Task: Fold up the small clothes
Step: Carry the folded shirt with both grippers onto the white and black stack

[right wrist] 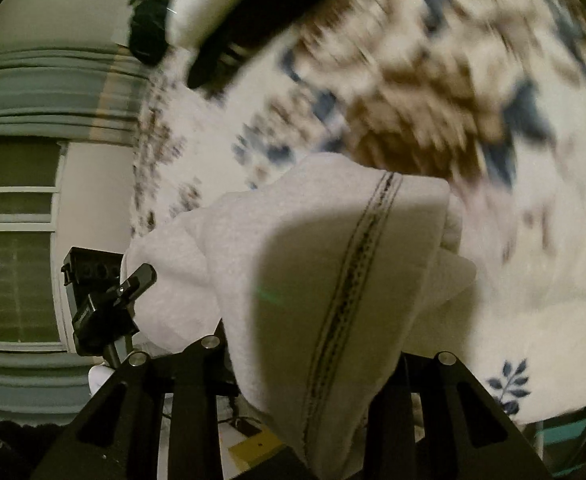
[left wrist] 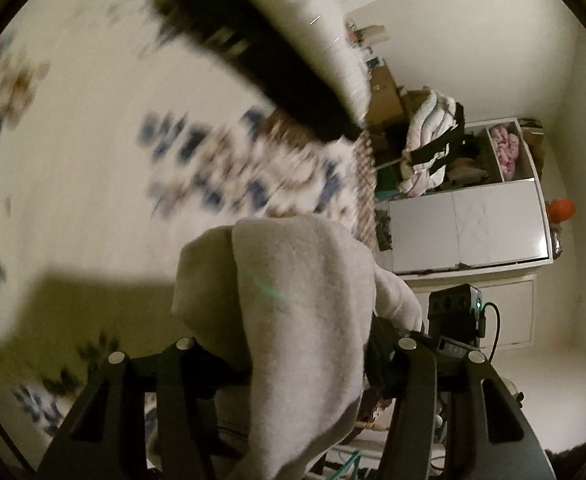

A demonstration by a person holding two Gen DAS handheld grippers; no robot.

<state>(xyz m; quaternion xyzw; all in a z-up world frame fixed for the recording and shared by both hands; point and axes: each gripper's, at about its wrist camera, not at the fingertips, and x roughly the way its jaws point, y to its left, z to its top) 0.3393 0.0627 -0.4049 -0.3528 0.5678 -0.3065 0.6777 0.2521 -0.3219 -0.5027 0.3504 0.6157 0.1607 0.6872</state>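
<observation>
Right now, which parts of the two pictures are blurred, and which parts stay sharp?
Left wrist view: the flowered bedspread and the dark garment are smeared by motion; the white cloth and the white cabinet are sharp. Right wrist view: the bedspread is smeared, the striped white cloth is sharp, half in shadow.
</observation>
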